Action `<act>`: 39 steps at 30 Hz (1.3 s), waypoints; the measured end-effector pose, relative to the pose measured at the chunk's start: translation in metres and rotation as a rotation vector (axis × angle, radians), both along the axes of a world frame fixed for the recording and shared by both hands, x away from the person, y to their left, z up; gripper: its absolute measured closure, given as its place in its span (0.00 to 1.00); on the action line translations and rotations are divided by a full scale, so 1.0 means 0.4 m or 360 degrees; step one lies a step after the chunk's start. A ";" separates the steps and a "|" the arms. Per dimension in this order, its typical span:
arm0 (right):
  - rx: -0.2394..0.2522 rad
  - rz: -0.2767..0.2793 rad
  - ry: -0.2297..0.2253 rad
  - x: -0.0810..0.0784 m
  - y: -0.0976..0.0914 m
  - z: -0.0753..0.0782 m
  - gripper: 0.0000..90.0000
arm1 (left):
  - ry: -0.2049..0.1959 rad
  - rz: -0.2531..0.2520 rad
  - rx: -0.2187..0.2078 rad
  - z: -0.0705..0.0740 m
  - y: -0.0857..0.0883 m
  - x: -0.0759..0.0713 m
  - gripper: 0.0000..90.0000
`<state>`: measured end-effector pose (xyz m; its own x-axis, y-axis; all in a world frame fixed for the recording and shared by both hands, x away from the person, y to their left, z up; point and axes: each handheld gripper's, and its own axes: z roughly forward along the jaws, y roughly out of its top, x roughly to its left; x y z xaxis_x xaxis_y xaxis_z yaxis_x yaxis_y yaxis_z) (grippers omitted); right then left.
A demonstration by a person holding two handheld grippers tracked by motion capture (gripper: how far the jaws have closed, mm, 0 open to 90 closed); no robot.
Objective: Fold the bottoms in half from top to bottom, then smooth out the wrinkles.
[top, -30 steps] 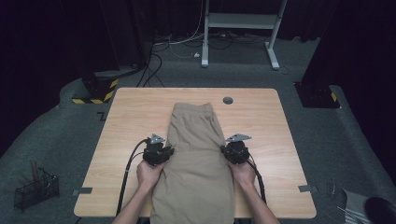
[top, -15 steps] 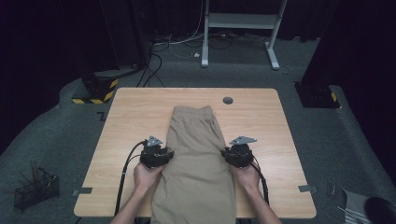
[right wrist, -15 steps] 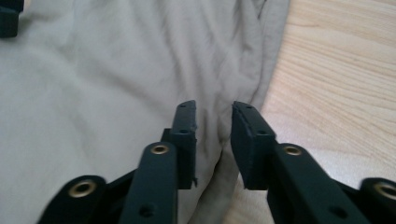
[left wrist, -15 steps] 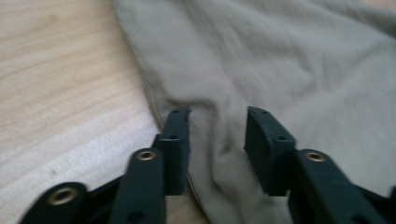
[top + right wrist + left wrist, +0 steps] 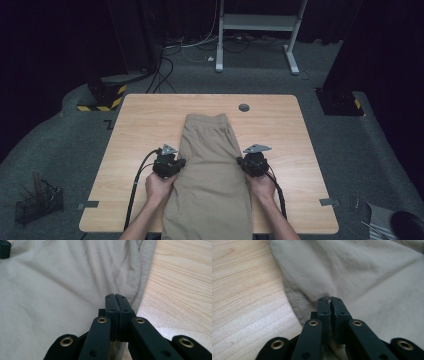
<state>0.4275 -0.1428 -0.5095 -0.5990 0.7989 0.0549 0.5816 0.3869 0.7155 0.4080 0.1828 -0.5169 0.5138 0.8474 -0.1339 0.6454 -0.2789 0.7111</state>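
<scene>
Khaki trousers lie lengthwise down the middle of the wooden table, one end hanging over the near edge. My left gripper is at the cloth's left edge. Its jaws have just been closing and now pinch a fold of the trousers at the hem, as the left gripper view shows. My right gripper is at the right edge. Its jaws have also just been closing; the right gripper is shut on the edge of the trousers, with cloth showing under the jaws.
A round cable hole sits in the table's far side. On the floor stand a wire basket at the left, a yellow-and-black striped base and a white desk frame at the back. Bare wood flanks the trousers.
</scene>
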 end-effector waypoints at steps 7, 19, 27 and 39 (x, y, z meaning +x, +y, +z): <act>-0.0006 0.0056 -0.0003 -0.040 -0.014 0.001 0.99 | 0.0011 -0.0059 -0.0022 -0.002 0.005 -0.044 0.98; 0.0028 0.0041 -0.0016 -0.047 -0.016 0.017 0.86 | -0.0034 0.0037 -0.0138 0.017 0.017 -0.023 0.66; 0.0031 -0.0029 0.0023 0.008 0.004 0.007 0.87 | -0.0007 0.0055 -0.0101 0.009 -0.005 0.022 0.79; -0.0020 -0.0054 0.0019 0.006 -0.010 0.002 0.75 | 0.0031 0.0016 -0.0046 0.018 0.005 0.005 0.66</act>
<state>0.4298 -0.1468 -0.5088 -0.5709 0.8194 0.0517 0.6032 0.3759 0.7035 0.4099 0.1847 -0.5096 0.5024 0.8481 -0.1682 0.6618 -0.2520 0.7060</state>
